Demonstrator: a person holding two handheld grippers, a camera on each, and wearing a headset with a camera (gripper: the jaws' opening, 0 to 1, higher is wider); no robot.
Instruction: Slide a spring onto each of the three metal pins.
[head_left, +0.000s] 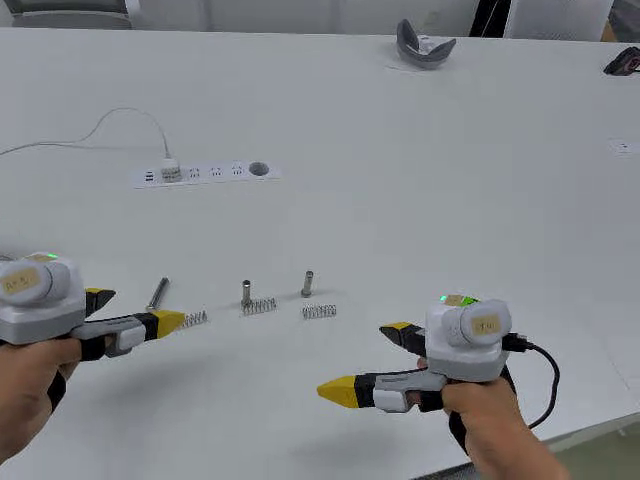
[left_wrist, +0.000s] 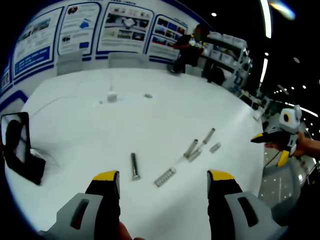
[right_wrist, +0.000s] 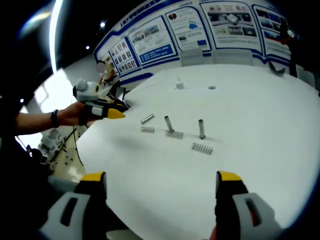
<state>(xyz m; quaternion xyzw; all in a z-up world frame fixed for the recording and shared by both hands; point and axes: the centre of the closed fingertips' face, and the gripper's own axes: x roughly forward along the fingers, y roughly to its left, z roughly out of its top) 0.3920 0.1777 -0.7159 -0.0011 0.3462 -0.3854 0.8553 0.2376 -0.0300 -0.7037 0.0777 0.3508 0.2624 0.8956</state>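
Three metal pins rest on the white table (head_left: 420, 220): the left pin (head_left: 158, 293) lies flat, while the middle pin (head_left: 246, 292) and the right pin (head_left: 308, 283) stand upright. A spring lies beside each: left spring (head_left: 194, 319), middle spring (head_left: 259, 306), right spring (head_left: 319, 311). My left gripper (head_left: 138, 308) is open, its yellow tip just left of the left spring (left_wrist: 164, 176). My right gripper (head_left: 354, 359) is open and hovers near the front edge, below the right spring (right_wrist: 202, 147). Nothing sits between either gripper's jaws.
A white power strip (head_left: 205, 173) with a plug and a cable lies behind the pins. A grey object (head_left: 424, 45) and a dark object (head_left: 622, 62) sit at the far side. A black frame (left_wrist: 20, 150) stands to the left. The table's front edge runs close behind my right hand.
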